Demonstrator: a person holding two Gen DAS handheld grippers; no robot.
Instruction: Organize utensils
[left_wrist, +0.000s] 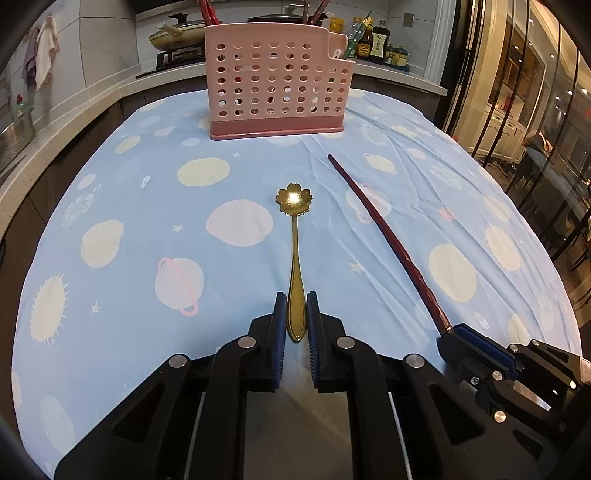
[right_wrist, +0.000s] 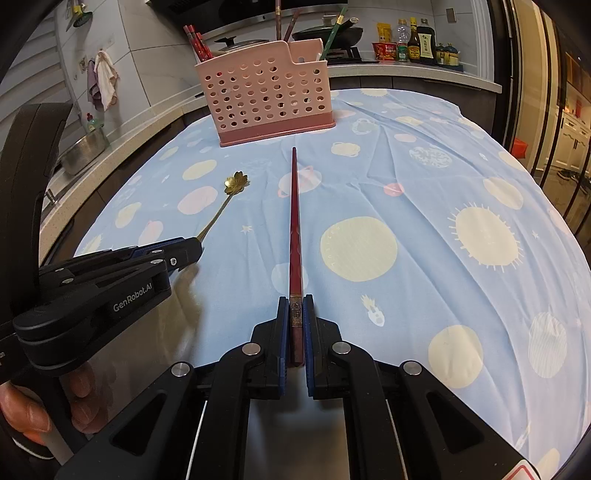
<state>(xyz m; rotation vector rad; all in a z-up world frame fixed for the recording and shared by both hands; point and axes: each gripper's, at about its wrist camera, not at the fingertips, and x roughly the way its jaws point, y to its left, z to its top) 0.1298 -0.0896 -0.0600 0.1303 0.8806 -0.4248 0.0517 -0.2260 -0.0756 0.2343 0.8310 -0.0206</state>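
Note:
A gold spoon (left_wrist: 294, 236) with a flower-shaped bowl lies on the blue planet-print cloth; my left gripper (left_wrist: 296, 301) is shut on its handle end. It also shows in the right wrist view (right_wrist: 225, 199), with the left gripper (right_wrist: 197, 245) at its handle. A dark red chopstick (right_wrist: 295, 221) lies pointing at the basket; my right gripper (right_wrist: 296, 306) is shut on its thick end. The chopstick (left_wrist: 384, 236) and right gripper (left_wrist: 448, 334) also show in the left wrist view. A pink perforated utensil basket (left_wrist: 275, 79) stands upright at the far end, with chopsticks in it.
The cloth-covered table (right_wrist: 443, 184) drops off at left and right. Behind the basket (right_wrist: 266, 92) runs a counter with pans (left_wrist: 177, 35) and sauce bottles (right_wrist: 417, 40). A metal sink bowl (right_wrist: 83, 149) is at the left. Glass doors stand at the right.

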